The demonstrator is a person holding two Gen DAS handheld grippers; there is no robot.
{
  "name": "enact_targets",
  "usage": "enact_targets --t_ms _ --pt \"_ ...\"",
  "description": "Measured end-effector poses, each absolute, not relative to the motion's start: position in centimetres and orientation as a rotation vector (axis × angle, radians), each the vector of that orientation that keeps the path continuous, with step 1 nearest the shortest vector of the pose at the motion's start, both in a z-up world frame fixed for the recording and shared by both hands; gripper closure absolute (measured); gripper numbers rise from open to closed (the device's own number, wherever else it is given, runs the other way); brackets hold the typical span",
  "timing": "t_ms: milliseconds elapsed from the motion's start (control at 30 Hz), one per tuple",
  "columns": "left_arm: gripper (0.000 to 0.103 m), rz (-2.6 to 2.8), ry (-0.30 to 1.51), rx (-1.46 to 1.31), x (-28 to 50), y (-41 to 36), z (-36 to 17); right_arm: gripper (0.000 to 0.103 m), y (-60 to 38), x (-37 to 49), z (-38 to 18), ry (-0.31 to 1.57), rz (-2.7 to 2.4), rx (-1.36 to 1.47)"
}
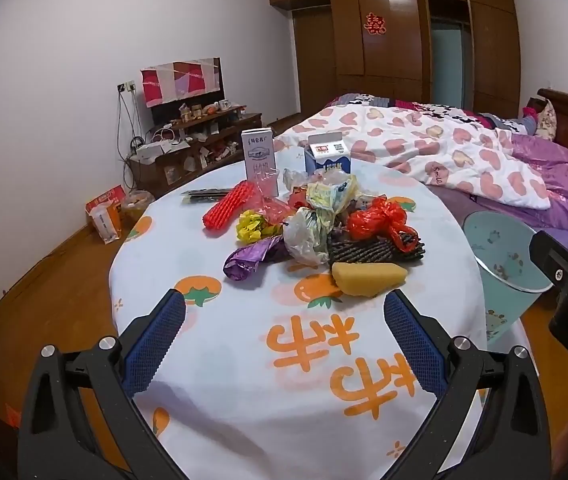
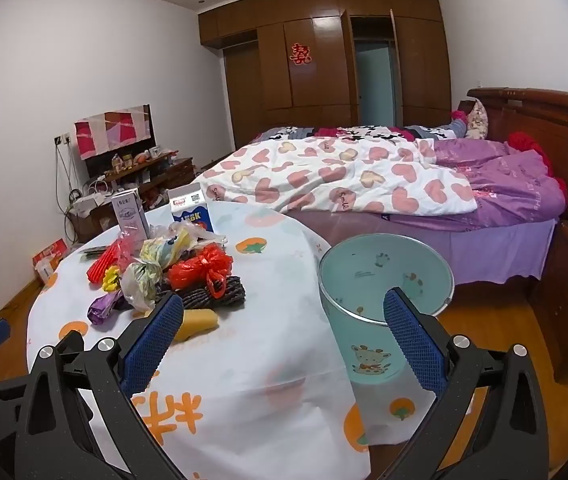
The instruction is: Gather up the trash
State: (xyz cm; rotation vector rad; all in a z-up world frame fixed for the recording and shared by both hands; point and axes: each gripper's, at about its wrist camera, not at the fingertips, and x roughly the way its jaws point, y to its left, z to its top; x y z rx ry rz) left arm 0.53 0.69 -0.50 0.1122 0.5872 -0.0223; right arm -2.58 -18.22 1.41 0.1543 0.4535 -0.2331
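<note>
A pile of trash lies mid-table: a yellow sponge (image 1: 368,277), a dark woven mat (image 1: 376,250), a red plastic bag (image 1: 380,218), a clear crumpled bag (image 1: 306,236), a purple wrapper (image 1: 250,260), a yellow wrapper (image 1: 250,226) and a red ridged roll (image 1: 228,206). The pale blue trash bin (image 1: 504,264) stands right of the table; it shows closer in the right wrist view (image 2: 384,280). My left gripper (image 1: 284,336) is open and empty, just short of the sponge. My right gripper (image 2: 284,332) is open and empty, between the sponge (image 2: 198,322) and the bin.
Two cartons stand at the table's far edge: a white one (image 1: 260,160) and a blue milk carton (image 1: 328,156). The round table has a white cloth with orange prints (image 1: 244,360). A bed (image 2: 364,184) lies behind, a TV stand (image 1: 188,140) at left.
</note>
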Motion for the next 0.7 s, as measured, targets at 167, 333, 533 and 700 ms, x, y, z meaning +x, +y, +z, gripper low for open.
enact_targets --t_ms 167,333,533,700 --pt "0.006 -0.024 0.583 0.11 0.39 0.8 -0.34 0.004 -18.36 -2.59 1.32 0.463 -0.228 0.161" --pt "0.006 -0.021 0.581 0.111 0.31 0.74 -0.31 0.004 -18.45 -2.62 1.42 0.464 -0.224 0.163" --pt "0.006 -0.021 0.584 0.11 0.28 0.82 -0.19 0.004 -18.25 -2.62 1.38 0.465 -0.227 0.162" --pt "0.006 -0.02 0.588 0.11 0.35 0.89 -0.2 0.004 -18.28 -2.63 1.33 0.465 -0.226 0.164"
